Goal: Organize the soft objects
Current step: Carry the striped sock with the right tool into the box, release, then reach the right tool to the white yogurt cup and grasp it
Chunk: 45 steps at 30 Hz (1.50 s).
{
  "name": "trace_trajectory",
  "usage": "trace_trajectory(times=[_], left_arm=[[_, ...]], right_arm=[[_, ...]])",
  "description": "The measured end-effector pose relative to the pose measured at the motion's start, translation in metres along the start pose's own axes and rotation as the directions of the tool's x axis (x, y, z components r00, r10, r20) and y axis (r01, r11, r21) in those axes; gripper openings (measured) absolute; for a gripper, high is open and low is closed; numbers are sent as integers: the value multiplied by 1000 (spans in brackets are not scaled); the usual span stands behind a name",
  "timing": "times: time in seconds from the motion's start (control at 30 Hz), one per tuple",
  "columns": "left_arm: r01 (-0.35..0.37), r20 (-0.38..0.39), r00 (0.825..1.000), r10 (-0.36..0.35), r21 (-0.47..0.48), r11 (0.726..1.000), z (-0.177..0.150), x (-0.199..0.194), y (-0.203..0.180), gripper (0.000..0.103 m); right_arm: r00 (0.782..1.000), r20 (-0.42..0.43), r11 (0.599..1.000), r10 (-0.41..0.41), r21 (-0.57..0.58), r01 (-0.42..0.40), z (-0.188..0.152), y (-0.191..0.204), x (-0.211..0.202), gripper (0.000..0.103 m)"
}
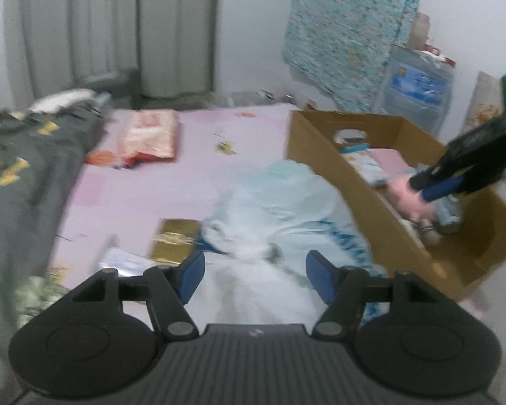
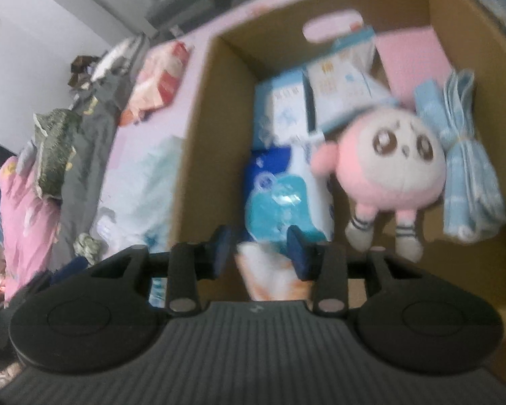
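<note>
Right now my left gripper (image 1: 255,275) stands open straight over the white plastic bag (image 1: 280,222), which lies just beside the cardboard box (image 1: 324,145), while my right gripper (image 2: 259,248), open and empty, hangs inside that box.

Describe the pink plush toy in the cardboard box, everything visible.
The pink plush toy is a round, soft-looking doll with a white face, large brown eyes, a pink ear-like bump at its side, and two thin pink legs ending in striped white feet. It lies face up inside the cardboard box, its head against a white-and-blue pack, a folded light-blue cloth bundle along its side. No gripper touches it.
</note>
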<state>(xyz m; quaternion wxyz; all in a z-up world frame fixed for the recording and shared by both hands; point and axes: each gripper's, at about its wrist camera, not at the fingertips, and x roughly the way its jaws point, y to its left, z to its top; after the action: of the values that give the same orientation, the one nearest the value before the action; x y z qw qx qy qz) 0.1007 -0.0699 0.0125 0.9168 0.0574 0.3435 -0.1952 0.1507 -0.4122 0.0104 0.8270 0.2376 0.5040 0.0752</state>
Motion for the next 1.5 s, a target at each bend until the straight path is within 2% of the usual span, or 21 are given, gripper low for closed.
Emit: trace_trajectory(times=[0.13,0.27,0.47,0.63,0.73,0.87,1.0,1.07,1.2,1.33,1.43,1.5], left_arm=[[-81,31,996,81,7,997,-8,-10,14,69],[-132,23,991,132,-16,991,-18,-12,30,69],[-152,-13,988,152,-102,983,-31,-4,55,68],[-110,-27,994,107,-212,971,-31,7,76,68],[-67,-34,998,60,-292,954,-30,15,92,68],[-70,-65,997,50,-360,930,-27,34,110,67],[-83,-104,994,44,-418,905,-26,51,127,67],[-82,-121,992,31,-442,893,-25,58,134,67],[-89,-144,989,24,-465,881,-22,71,142,67],[-108,-162,986,33,-481,870,-19,84,144,66],[-129,-159,985,59,-478,869,-17,87,143,63],[-148,-147,985,91,-453,879,-15,84,140,63]], right_arm=[[997,39,997,65,-39,-63,7,26,-14,45],[991,20,987,133,-90,-131,11,62,-9,46],[975,-77,964,210,-152,-220,21,122,24,47],[943,-216,930,252,-216,-298,32,188,75,52],[923,-303,925,236,-220,-309,41,222,120,53],[889,-414,932,196,-202,-300,52,255,191,53],[875,-475,949,98,-219,-225,56,278,253,53],[852,-519,954,67,-215,-207,55,284,276,53],[817,-576,956,41,-214,-199,48,285,303,53],[788,-614,962,50,-183,-204,45,280,319,54],[790,-609,961,65,-175,-213,42,275,321,51],[800,-594,959,91,-164,-230,43,271,317,41]])
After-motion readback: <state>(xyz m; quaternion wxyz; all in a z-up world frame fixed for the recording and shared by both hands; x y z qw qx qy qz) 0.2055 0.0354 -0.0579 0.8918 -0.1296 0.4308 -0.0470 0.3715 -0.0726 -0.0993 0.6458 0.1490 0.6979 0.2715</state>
